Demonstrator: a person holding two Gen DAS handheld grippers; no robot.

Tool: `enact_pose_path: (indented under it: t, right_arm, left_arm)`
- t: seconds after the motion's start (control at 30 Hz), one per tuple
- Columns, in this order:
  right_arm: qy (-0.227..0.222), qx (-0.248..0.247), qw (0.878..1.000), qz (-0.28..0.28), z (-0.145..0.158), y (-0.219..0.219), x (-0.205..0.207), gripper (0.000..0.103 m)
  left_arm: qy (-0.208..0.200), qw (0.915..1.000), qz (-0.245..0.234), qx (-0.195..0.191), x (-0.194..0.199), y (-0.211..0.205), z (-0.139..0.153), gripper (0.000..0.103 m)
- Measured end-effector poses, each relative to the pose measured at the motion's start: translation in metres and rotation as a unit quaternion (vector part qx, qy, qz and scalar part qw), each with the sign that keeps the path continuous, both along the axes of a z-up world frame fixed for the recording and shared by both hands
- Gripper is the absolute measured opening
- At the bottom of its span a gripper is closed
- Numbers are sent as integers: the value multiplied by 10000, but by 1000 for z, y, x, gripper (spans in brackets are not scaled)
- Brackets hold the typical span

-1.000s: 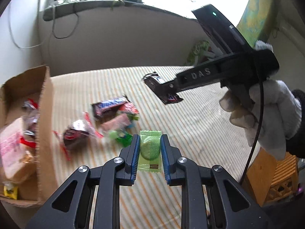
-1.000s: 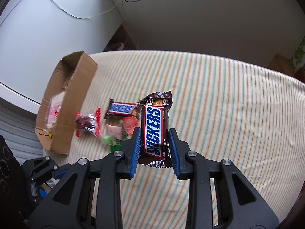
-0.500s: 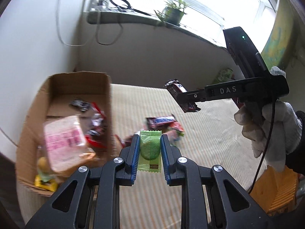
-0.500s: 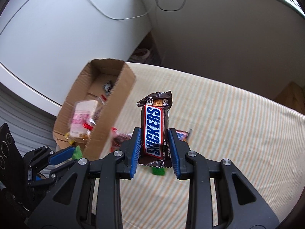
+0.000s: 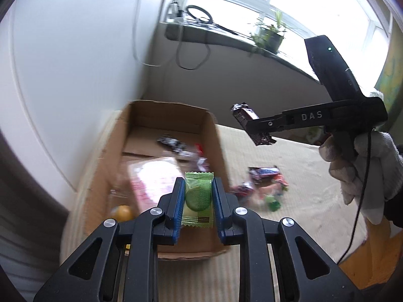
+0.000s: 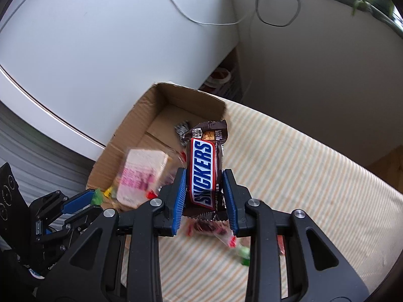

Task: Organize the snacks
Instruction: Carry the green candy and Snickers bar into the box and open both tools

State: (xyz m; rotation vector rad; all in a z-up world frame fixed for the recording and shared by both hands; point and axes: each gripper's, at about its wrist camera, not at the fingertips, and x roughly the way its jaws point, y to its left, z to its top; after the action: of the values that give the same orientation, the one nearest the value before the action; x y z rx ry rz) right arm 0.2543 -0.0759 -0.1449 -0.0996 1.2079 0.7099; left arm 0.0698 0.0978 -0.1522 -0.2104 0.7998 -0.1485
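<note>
My left gripper (image 5: 197, 185) is shut on a green wrapped snack (image 5: 198, 198) and hangs over the near right part of the open cardboard box (image 5: 214, 136). My right gripper (image 6: 204, 175) is shut on a Snickers bar (image 6: 204, 168), just beside the box (image 6: 133, 115) at its right wall. In the left wrist view the right gripper (image 5: 255, 132) holds the Snickers bar (image 5: 249, 123) in the air to the right of the box. Inside the box lie a pink-labelled packet (image 5: 156, 176), a dark wrapped sweet (image 5: 172, 143) and a yellow item (image 5: 122, 212).
Several loose snacks (image 5: 262, 183) lie on the striped cloth (image 5: 302, 176) right of the box. A white cabinet (image 6: 113, 37) stands behind the box. A gloved hand (image 5: 362, 161) holds the right gripper. A windowsill with a plant (image 5: 269, 35) is at the back.
Both grippers have swung left from over the loose snack pile toward the box, each keeping its snack. The box now fills the middle of both views.
</note>
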Motion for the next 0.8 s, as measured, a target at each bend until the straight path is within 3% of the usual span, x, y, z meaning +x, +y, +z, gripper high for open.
enact_pose_path:
  t: [0.33,0.8]
  right_arm:
    - [73,-150,9996,218,-17,48,16,30]
    - [179,-265,9988,370,-32,80,21,30]
  left_arm:
    - [177,9987,435,188,11,36,-13,20]
    - [315,9980,517,165,20,40,-20,21]
